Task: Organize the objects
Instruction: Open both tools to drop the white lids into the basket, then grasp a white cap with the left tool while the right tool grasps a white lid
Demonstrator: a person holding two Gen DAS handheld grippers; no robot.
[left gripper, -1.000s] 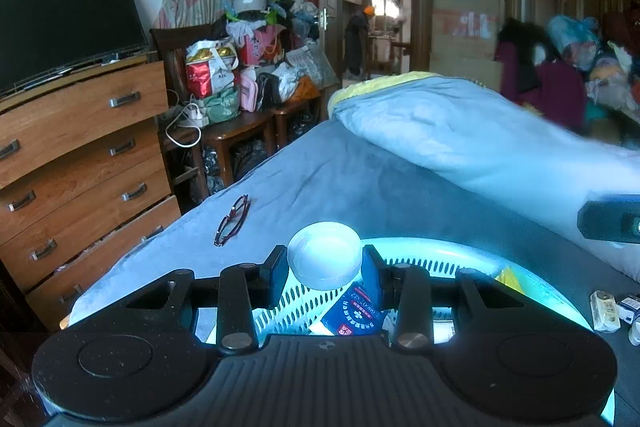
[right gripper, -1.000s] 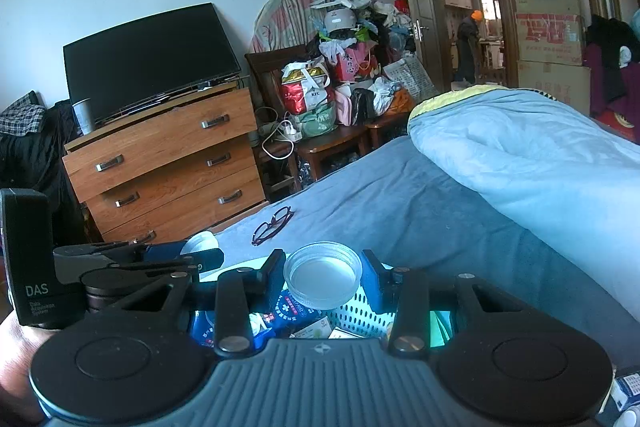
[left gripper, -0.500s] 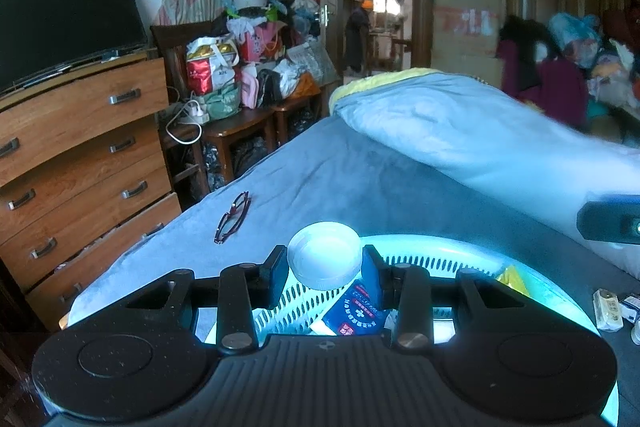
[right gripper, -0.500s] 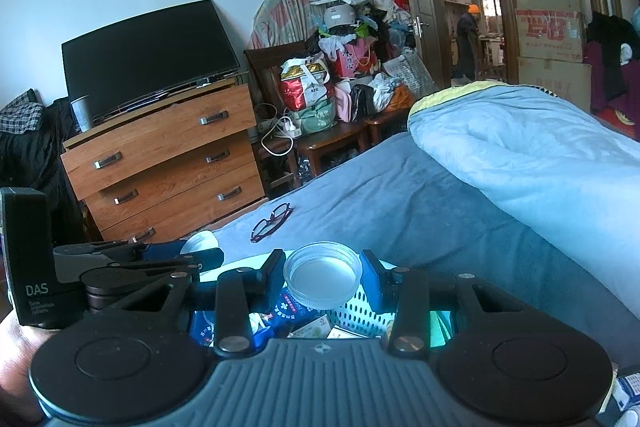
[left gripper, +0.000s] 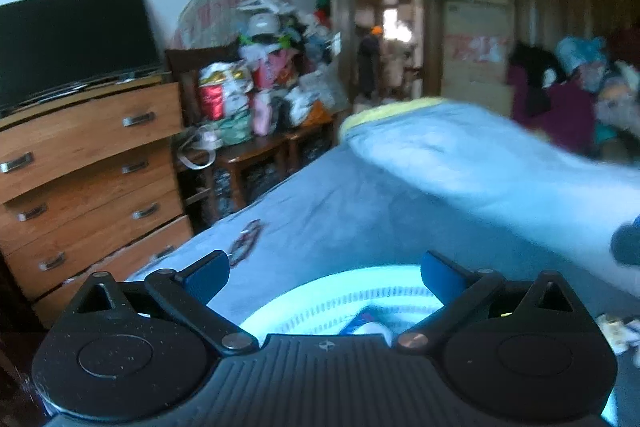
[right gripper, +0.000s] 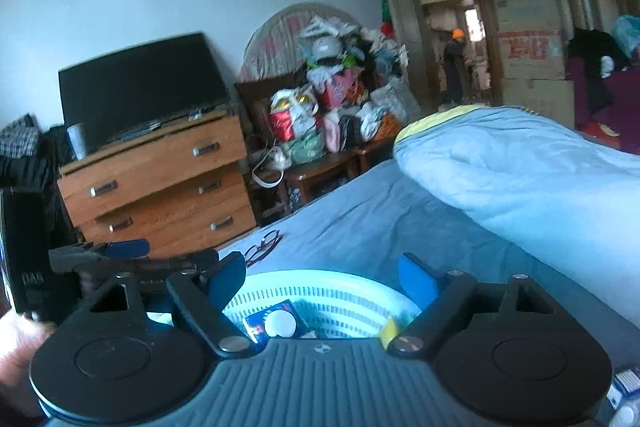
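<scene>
A pale turquoise slotted basket (left gripper: 340, 291) (right gripper: 332, 291) sits on the blue bed, just below both grippers. My left gripper (left gripper: 325, 273) is open with nothing between its fingers; it also shows at the left of the right wrist view (right gripper: 120, 251). My right gripper (right gripper: 322, 277) is open and empty too. Inside the basket lie a small white round lid (right gripper: 281, 323), a blue packet (right gripper: 256, 325) and a yellow item (right gripper: 390, 331). In the left wrist view a white round piece (left gripper: 374, 329) shows in the basket, blurred.
Red-framed glasses (right gripper: 264, 247) (left gripper: 246, 245) lie on the bed beyond the basket. A folded light-blue duvet (right gripper: 520, 179) fills the right. A wooden dresser (right gripper: 160, 183) with a TV stands left, beside chairs piled with bags (right gripper: 328, 115). Small packets (left gripper: 616, 331) lie right of the basket.
Both grippers have opened and let go of the round white lids they held; the lids dropped into the basket. Both views shifted and blurred with motion.
</scene>
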